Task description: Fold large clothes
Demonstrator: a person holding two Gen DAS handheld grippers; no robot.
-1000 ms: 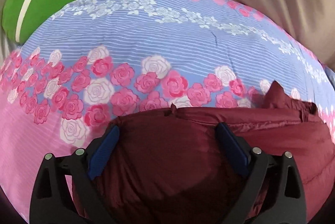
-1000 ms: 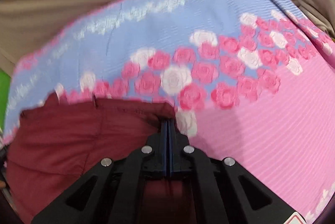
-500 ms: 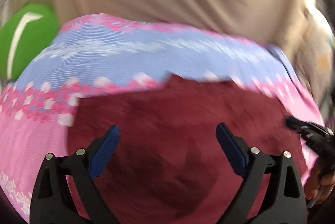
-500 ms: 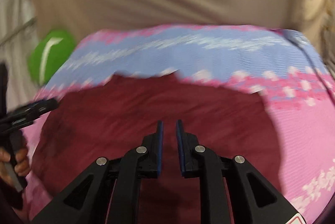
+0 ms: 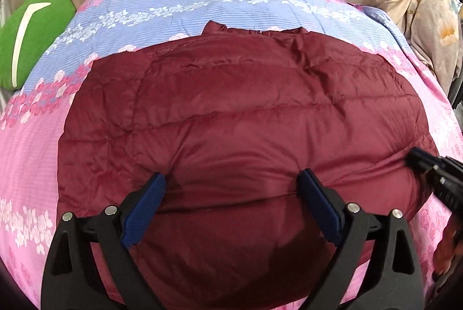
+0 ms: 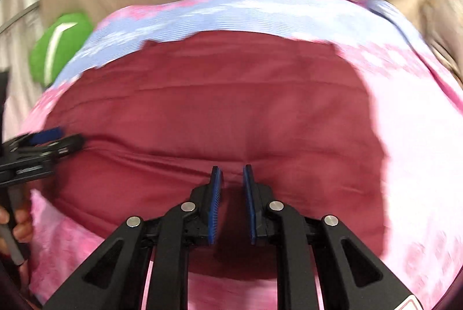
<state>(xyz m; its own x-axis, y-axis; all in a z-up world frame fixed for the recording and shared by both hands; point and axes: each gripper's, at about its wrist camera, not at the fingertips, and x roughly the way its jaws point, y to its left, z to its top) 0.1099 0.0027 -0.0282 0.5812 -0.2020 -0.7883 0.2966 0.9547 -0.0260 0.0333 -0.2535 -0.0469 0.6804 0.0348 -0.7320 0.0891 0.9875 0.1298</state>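
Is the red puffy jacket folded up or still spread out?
Folded, at least partly. The red jacket lies as a compact rounded bundle on the flowery bedspread, no sleeves sticking out. How many folds, cannot tell.

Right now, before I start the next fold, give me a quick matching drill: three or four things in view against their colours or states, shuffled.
Things:
1. jacket
2. cushion
3. left gripper
4. right gripper

States:
A. jaws narrowly apart
B. green with a white stripe
C. dark red, quilted, lying on the floral bedspread
D. jaws wide open

Pairs: 1-C, 2-B, 3-D, 4-A
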